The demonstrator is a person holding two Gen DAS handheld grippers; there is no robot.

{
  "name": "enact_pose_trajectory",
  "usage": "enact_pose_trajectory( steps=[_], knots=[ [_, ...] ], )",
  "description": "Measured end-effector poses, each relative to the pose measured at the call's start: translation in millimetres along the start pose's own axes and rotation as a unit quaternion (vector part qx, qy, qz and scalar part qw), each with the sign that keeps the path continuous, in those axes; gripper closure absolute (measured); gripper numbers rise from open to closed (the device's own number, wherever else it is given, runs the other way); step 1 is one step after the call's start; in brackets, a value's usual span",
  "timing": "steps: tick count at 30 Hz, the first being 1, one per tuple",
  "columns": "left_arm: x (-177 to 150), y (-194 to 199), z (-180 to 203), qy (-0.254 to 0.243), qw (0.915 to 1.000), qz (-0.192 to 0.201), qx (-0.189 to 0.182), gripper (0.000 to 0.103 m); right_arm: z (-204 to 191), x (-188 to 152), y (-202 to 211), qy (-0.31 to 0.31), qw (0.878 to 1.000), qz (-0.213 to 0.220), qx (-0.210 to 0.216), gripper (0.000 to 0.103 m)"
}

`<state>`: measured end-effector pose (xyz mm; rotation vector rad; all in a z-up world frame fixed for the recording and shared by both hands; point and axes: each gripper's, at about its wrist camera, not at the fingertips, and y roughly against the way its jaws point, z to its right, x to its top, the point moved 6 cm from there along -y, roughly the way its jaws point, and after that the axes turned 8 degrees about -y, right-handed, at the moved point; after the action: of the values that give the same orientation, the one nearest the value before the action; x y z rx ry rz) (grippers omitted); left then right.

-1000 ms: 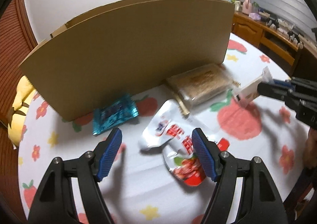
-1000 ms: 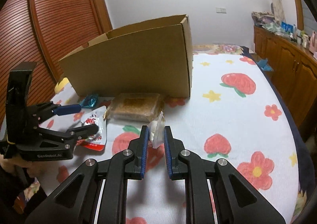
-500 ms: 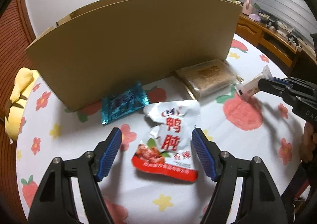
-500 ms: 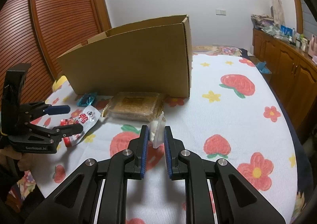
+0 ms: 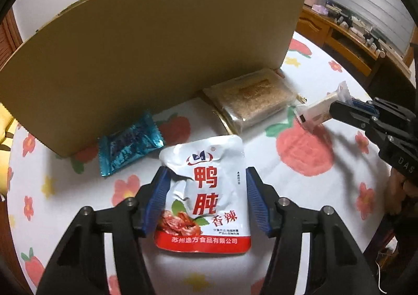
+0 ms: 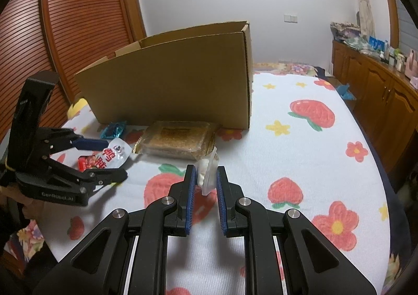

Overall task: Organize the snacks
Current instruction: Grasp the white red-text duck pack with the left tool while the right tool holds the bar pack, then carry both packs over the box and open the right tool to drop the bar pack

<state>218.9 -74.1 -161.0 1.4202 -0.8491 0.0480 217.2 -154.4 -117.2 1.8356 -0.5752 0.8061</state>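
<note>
A white and red snack pouch (image 5: 206,195) lies flat on the flowered tablecloth between the fingers of my left gripper (image 5: 205,202), which is open around it; it also shows in the right wrist view (image 6: 105,157). My right gripper (image 6: 205,184) is shut on a small white wrapped snack (image 6: 207,173), held above the cloth; the snack shows in the left wrist view (image 5: 320,108). A blue foil packet (image 5: 129,143) and a clear pack of brown biscuits (image 5: 250,97) lie at the foot of an open cardboard box (image 5: 146,52).
The box (image 6: 177,86) stands at the table's far side. A yellow soft toy (image 6: 77,106) sits left of it. Wooden cabinets (image 6: 378,88) run along the right wall, a wooden slatted door (image 6: 65,23) on the left.
My left gripper has moved forward and lower, so the pouch now lies between its fingers, which have narrowed. The right gripper has barely moved, still holding the white snack.
</note>
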Motion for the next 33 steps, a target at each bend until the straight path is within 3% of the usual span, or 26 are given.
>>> enact_pose_trajectory(
  steps=[17,33],
  knots=[
    [-12.6,39.7,-3.8,0.008,0.9983,0.054,0.017,0.048,-1.4,-0.4,0.8,0.003,1.0,0.001,-0.002,0.09],
    [9.4,74.8,-2.4,0.009,0.9937,0.106,0.034,0.047,-3.8,0.9,4.4,0.007,1.0,0.01,-0.004,0.09]
  ],
)
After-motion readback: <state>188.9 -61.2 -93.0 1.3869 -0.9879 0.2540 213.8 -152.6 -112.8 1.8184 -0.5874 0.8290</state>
